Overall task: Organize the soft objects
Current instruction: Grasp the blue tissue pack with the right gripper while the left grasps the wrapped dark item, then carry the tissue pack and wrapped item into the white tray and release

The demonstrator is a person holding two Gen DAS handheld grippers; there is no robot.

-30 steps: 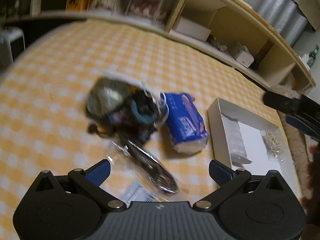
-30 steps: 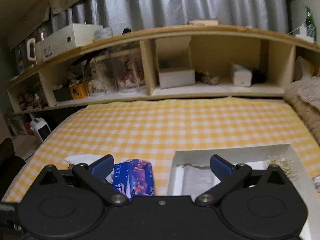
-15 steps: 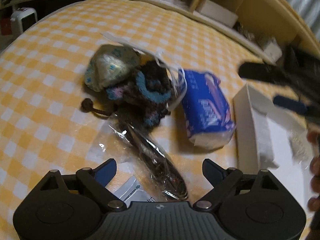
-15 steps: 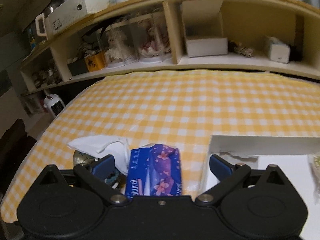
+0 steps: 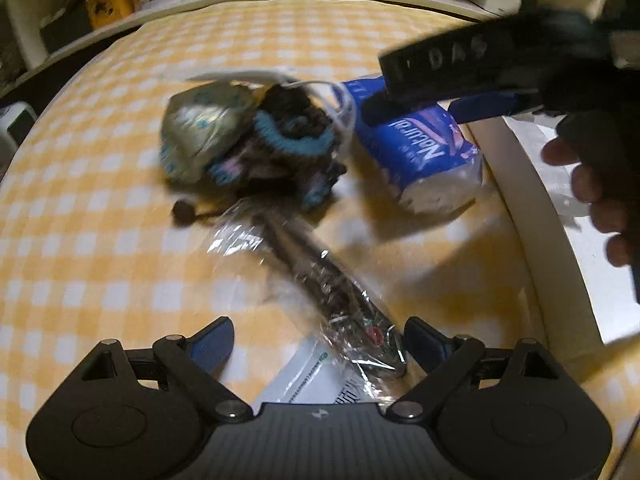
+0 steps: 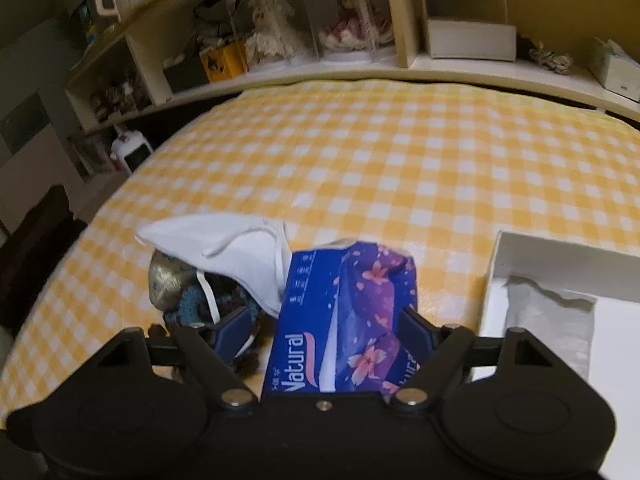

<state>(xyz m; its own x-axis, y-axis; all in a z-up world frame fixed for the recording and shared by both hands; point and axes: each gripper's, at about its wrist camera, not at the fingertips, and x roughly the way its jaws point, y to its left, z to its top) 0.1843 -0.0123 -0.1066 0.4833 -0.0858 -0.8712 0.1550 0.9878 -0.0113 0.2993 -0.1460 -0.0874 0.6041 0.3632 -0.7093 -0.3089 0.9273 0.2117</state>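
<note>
A blue tissue pack (image 6: 344, 320) lies on the yellow checked table, between the open fingers of my right gripper (image 6: 324, 332); it also shows in the left wrist view (image 5: 424, 160), under the right gripper (image 5: 452, 108). Left of it is a pile with a dark knitted item with blue trim (image 5: 288, 148), a pale patterned pouch (image 5: 200, 132) and a white face mask (image 6: 236, 248). A clear-wrapped dark item (image 5: 320, 276) lies in front of my open, empty left gripper (image 5: 318, 340).
A white tray (image 6: 560, 260) at the right holds a grey packet (image 6: 548, 320). A small white sachet (image 5: 308, 376) lies near the left gripper. Wooden shelves (image 6: 400, 68) with boxes and dolls run behind the table.
My right gripper has come down and forward over the tissue pack, which now sits between its fingers. My left gripper has shifted slightly; the pile has not moved.
</note>
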